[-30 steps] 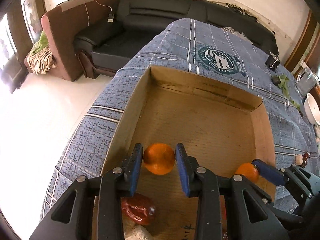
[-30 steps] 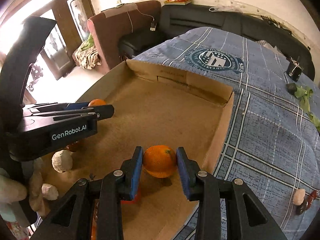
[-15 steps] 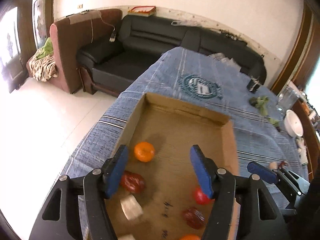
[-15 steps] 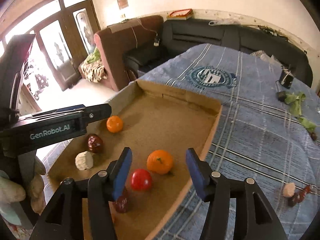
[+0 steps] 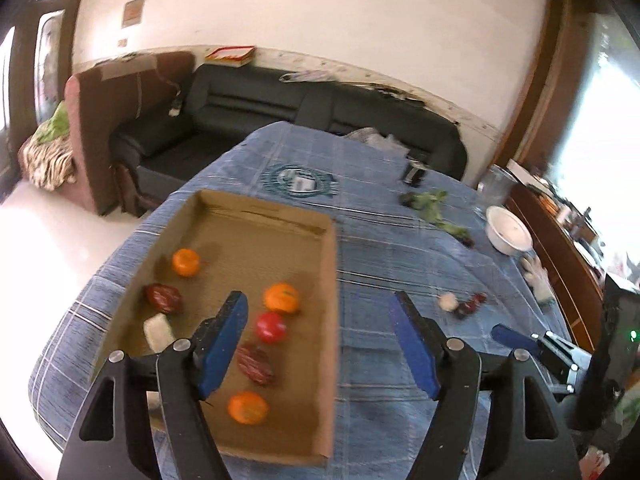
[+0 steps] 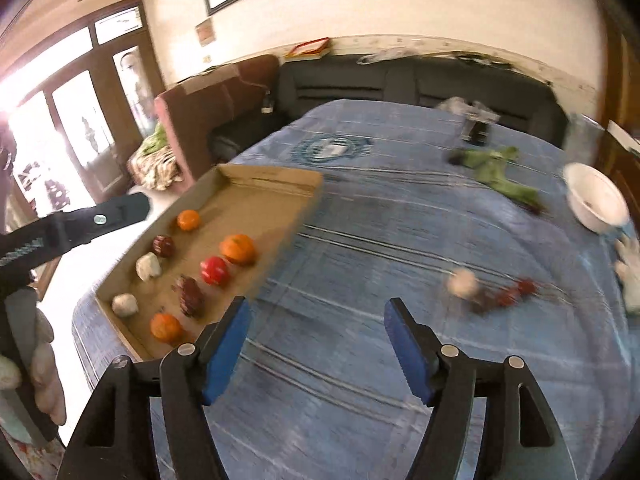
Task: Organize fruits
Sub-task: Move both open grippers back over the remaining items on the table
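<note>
Oranges (image 5: 281,298) lie released in the cardboard tray (image 5: 330,280), both grippers, left (image 5: 320,344) and right (image 6: 316,346), having just opened wide and empty, so next probably comes reaching for the loose fruits (image 6: 492,292) on the blue cloth (image 6: 380,240).

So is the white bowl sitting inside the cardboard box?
No, the white bowl sits on the blue cloth, far to the right of the cardboard box.

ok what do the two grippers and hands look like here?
Both grippers are black plastic clamp frames with silver rivets and blue ribbed pads. Left gripper and right gripper match. In the right wrist view the left unit's side carries white lettering, blurred, and the hand holding it wears a light knit glove.
</note>
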{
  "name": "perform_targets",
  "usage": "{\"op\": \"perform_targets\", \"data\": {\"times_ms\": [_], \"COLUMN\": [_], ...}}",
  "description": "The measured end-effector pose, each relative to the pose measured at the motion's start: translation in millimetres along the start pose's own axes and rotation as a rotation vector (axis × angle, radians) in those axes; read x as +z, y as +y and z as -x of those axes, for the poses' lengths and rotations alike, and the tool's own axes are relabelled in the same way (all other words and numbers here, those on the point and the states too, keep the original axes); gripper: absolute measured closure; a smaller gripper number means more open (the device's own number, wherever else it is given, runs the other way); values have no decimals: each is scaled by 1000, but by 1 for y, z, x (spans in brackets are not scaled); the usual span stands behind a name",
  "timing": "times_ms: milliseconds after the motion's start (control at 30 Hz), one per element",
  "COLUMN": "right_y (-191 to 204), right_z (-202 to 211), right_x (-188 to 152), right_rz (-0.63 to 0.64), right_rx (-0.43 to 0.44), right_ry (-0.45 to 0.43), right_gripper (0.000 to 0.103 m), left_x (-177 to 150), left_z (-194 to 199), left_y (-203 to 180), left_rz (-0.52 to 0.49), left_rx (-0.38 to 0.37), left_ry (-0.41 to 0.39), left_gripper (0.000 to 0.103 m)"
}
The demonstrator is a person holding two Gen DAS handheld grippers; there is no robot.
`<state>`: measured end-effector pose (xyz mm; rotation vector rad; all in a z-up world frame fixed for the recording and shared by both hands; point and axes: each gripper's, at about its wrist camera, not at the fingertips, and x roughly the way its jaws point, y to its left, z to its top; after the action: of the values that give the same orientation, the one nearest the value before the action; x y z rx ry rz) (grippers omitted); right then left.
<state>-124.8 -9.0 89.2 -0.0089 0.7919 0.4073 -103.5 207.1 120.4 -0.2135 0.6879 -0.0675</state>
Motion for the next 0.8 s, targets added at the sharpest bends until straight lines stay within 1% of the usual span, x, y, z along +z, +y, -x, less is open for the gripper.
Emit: {"op": "perform_targets", "data": {"times_ms": [100,233,333,433,600,800], "right_y": [-28,-63,-84,-102,-119,-119], "right_z": [22,40,53,64,67,58], "right_x": [-17,-34,-47,-59,-70,-71], "right_rz": [-31,-88,-118,-142,-171,-179], "right_rx": [-73,-128,-169,-205,-236,-217], "right_ry": [-10,-9,-8,-7,5,19], "right_gripper": [25,25,25,23,22,22], "left_x": [-10,-21,-28,-33,-38,-48], "left_z": [3,-2,-4,-4,-13,-21], "left_y": [-26,-53,-67,-71,-78,-92], "left_rz": [-57,-134,-165,-185,-210,-279], "left_rx": [7,30,30,35,52,109], "left_ry": [-18,-15,-10,-10,3,-8], "left_gripper": [27,27,26,26,25,25]}}
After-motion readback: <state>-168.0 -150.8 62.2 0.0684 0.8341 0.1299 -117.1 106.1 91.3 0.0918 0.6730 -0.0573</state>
